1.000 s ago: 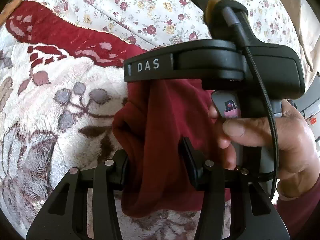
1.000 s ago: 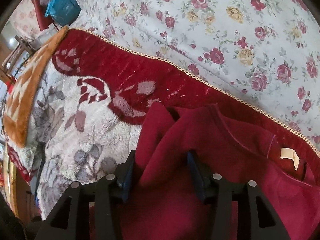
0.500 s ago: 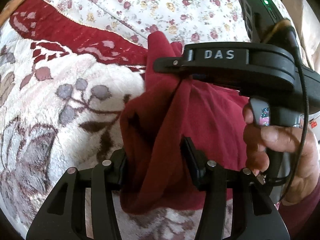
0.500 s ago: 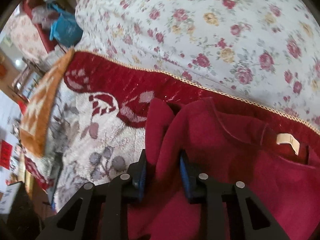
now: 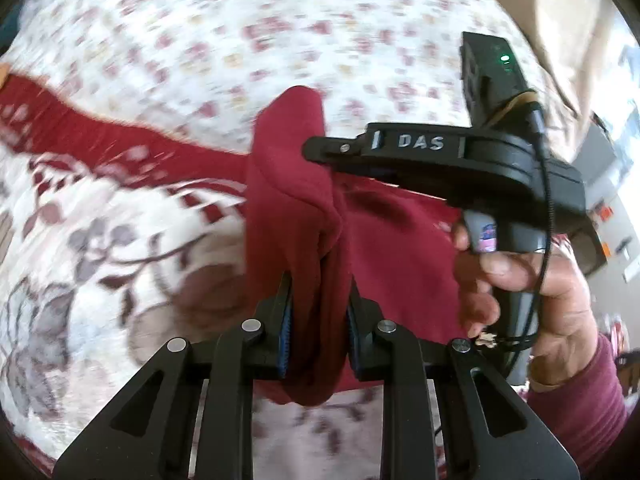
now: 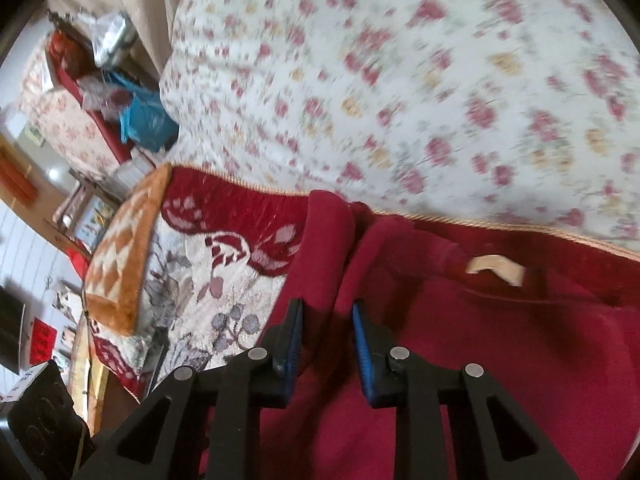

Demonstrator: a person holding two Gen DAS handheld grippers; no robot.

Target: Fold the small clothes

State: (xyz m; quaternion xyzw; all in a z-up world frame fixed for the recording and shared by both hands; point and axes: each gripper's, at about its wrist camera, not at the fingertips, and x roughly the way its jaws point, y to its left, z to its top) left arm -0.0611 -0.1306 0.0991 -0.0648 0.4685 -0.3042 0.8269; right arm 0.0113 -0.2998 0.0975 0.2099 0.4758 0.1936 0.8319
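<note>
Lifting one red garment (image 5: 384, 248) at frame centre, left gripper (image 5: 318, 316) and right gripper (image 6: 326, 332) both pinching its edge; next move likely calls for carrying that edge across.

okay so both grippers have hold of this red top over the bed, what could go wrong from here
The left gripper pinches a thick bunch of the red top; its layers may slide unevenly and skew the fold. The right gripper holds only an edge fold near the collar label, which could slip out if pulled.
</note>
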